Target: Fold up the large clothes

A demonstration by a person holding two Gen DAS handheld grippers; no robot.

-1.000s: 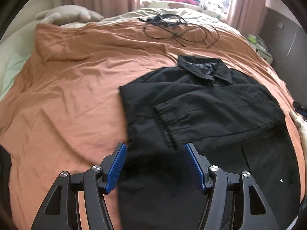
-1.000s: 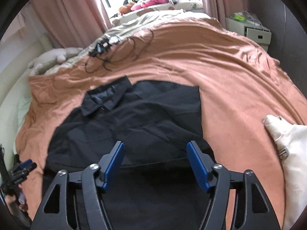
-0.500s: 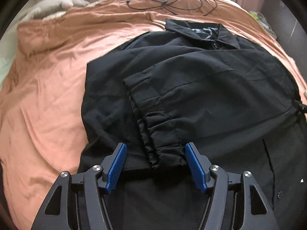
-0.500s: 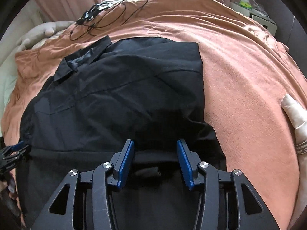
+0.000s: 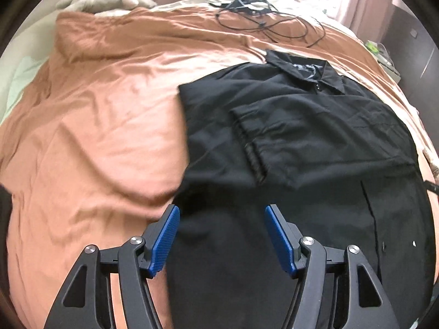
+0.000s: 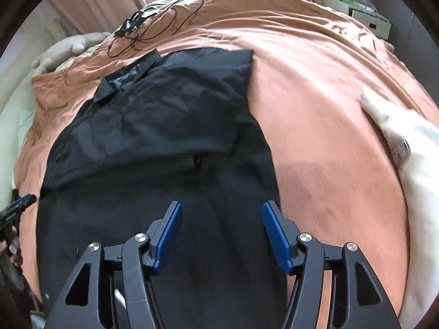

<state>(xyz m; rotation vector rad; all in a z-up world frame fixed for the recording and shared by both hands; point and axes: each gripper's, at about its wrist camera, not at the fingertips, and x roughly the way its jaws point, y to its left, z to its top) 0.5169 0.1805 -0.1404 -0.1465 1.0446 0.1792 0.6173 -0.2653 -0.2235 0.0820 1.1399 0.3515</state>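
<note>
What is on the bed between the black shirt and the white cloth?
Only bare orange bedsheet lies between the black shirt and the white cloth. The right wrist view shows it.

Matt black woven cloth shirt [image 5: 301, 126] on a faintly lustrous, creased rust-coloured bedsheet [image 5: 104, 115]; left hand-held gripper [image 5: 221, 235] in black plastic, ribbed blue pads [image 5: 277, 235], bright metal screws.

Ahead of the two wide-open grippers, the left gripper [image 5: 221, 220] and the right gripper [image 6: 221, 219], lie one black shirt [image 5: 301, 142], one orange bedsheet [image 5: 104, 115], one tangle of black cable [image 5: 263, 19] beyond the shirt, and one white garment [image 6: 406, 148] to the right.
</note>
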